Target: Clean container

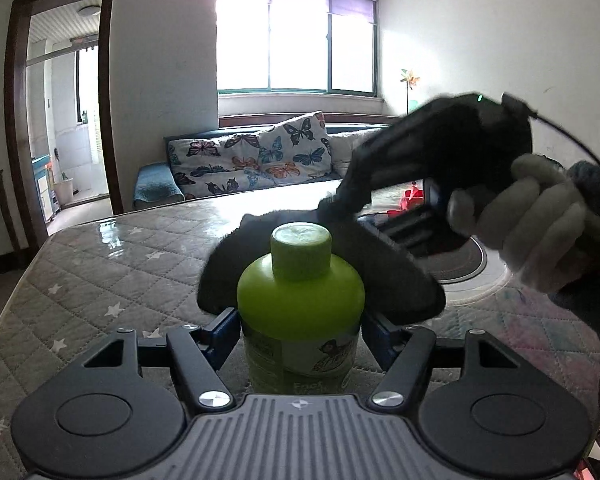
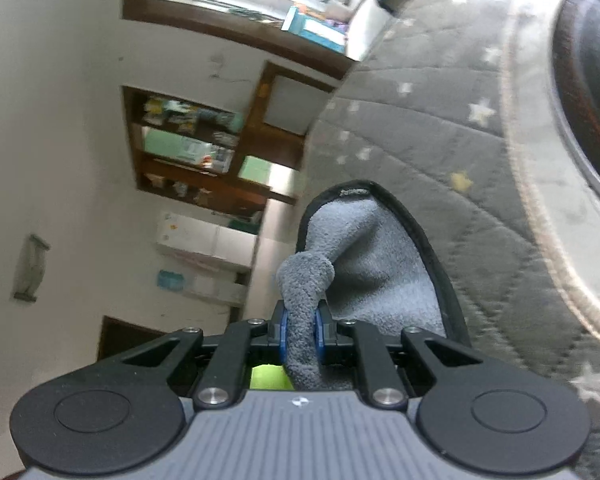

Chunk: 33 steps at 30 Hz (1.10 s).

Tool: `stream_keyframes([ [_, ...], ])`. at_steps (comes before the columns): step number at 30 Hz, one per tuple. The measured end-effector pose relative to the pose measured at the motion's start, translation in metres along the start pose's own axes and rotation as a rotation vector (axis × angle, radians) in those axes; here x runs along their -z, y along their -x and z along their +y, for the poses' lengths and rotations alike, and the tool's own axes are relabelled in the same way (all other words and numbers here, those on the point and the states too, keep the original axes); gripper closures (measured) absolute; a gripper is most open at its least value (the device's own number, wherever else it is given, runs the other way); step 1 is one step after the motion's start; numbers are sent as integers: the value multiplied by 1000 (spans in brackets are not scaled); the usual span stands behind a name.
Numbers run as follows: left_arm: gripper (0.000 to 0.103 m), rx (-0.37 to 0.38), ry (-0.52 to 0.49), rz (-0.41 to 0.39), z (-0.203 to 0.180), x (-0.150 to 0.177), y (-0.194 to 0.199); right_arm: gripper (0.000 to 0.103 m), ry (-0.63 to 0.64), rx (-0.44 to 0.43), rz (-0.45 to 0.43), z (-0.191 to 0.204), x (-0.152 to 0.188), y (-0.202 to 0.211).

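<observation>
Left gripper [image 1: 299, 334] clamped on green bottle [image 1: 299, 308] at mid-body, blue pads [image 1: 225, 334] pressed to both sides, opening only as wide as the bottle. Bottle upright, cap [image 1: 301, 251] on and facing up, base apparently on or just above the quilted star-print mattress [image 1: 112, 276]; contact hidden by gripper body. Held low and square probably to brace it against wiping force and leave shoulder and cap exposed.

Grey cloth [image 1: 396, 280] draped behind and right of the cap, touching or just off the shoulder; too dark to tell which. Hung that way so a loose flap could wrap the neck.

Further right, right gripper [image 2: 300, 334] nearly fully closed, blue pads [image 2: 283, 336] pinched on a bunched fold of cloth [image 2: 364, 256], rest fanned out ahead. Sliver of green seen beneath the fingers, so cloth sat right over the bottle. Gloved hand [image 1: 536, 224] on the handle, angled down toward the cap. Round dark-centred object [image 1: 476, 264] on mattress beyond, not involved.

Judged: wiping of cap and shoulder under way; lower body under the pads unreachable without regrip.
</observation>
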<state>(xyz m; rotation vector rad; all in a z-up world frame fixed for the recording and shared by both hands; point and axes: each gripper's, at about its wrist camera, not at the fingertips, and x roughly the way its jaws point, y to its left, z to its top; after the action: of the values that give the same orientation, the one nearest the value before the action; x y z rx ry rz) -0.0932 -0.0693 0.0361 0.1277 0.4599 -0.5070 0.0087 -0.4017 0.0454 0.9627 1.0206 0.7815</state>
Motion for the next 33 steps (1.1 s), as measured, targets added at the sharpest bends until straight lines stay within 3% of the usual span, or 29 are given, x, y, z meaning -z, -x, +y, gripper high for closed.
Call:
stream_keyframes([
  [6,32,-1,-4,0,-1,1,-2,91,-21,99,23,-27,12,-7],
  [12,32,-6,-4,1,-2,2,-8,91,15,125,9,-23,28,14],
  [19,32,-9,-9,-2,-4,3,-10,91,117,24,-54,22,34,44],
  [23,32,-12,-12,-4,-5,3,-11,91,233,-50,-43,65,36,44],
  [28,32,-8,-20,-4,-5,4,-9,91,335,6,33,82,51,20],
  [33,32,-6,-22,-7,-5,5,-8,91,313,-2,47,77,53,23],
])
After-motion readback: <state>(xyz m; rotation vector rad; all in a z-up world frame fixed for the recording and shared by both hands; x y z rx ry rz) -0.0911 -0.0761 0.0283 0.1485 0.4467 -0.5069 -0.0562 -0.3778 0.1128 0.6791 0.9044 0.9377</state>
